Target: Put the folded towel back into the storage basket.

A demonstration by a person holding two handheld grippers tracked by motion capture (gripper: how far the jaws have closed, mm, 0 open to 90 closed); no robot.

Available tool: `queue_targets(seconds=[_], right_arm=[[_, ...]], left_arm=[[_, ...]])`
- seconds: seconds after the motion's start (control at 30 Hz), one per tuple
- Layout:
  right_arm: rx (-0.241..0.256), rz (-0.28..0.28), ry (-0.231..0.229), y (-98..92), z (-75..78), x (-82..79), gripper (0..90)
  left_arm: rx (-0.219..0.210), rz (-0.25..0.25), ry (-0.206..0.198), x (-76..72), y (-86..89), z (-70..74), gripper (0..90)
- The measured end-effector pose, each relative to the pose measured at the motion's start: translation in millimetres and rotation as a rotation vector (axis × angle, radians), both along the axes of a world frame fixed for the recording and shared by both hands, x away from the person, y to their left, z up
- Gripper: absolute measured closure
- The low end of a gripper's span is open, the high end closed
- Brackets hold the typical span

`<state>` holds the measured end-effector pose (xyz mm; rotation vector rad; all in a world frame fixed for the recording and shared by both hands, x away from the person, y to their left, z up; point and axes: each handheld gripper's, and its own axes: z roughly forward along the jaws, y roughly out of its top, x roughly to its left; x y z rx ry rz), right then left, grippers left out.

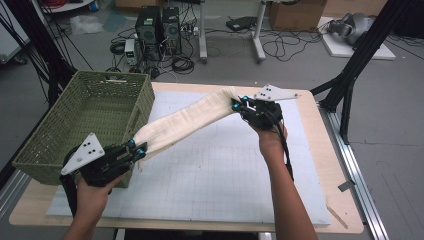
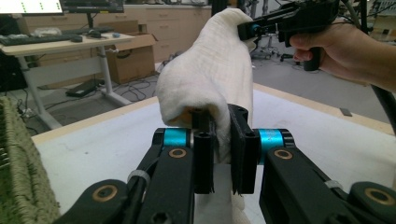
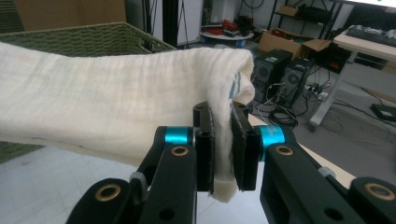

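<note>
A cream towel (image 1: 185, 122) hangs stretched in the air above the table (image 1: 225, 175), one end pinched in the left gripper (image 1: 137, 148) near the basket (image 1: 45, 135), the other in the right gripper (image 1: 239, 105) farther back and higher. The left gripper view shows its fingers (image 2: 204, 149) nearly closed on a gathered fold of cloth, and the right gripper view shows the same of its own fingers (image 3: 204, 149), with a short tail of towel hanging below them. The main risk, as I judge it, is a slip: each grip bites only a narrow bunch at the very end, so a harder pull apart could drag the cloth out of one pair of fingers and drop that end onto the table. The towel is rolled or folded lengthwise and not spread, so it may open unevenly or twist if one gripper turns. The left end sits just beside the basket's near corner, and a swing that way could catch the cloth or the gripper on the woven rim and shift the basket, which overhangs the mat (image 1: 280, 195) at the table's left edge. As for writing, there is little: a bluish mark, perhaps a tag or stripe, shows at the towel's folded end (image 3: 235, 86) but cannot be read, and nothing on the grippers or basket is legible.
</note>
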<state>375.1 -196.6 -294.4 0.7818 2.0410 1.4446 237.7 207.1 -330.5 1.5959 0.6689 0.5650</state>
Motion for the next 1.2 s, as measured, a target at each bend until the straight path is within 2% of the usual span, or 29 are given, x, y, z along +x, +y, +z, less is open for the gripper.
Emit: queue_targets(seconds=[0.33, 0.7, 0.97, 1.2], right_arm=[[0.009, 0.03, -0.009, 28.0, 14.1, 20.8, 81.3], [-0.006, 0.06, -0.012, 69.0, 28.3, 48.3, 81.3], [-0.004, 0.066, -0.03, 93.0, 37.3, 57.7, 81.3], [-0.002, 0.082, -0.033, 113.1, 41.0, 66.7, 81.3]], left_arm=[[-0.012, 0.045, -0.009, -3.3, 14.5, 3.1, 81.3], [-0.027, 0.095, -0.015, -6.3, 30.7, 6.2, 81.3], [-0.035, 0.121, -0.015, -8.4, 38.3, 6.1, 81.5], [-0.032, 0.144, -0.03, -12.5, 46.5, 9.0, 81.9]])
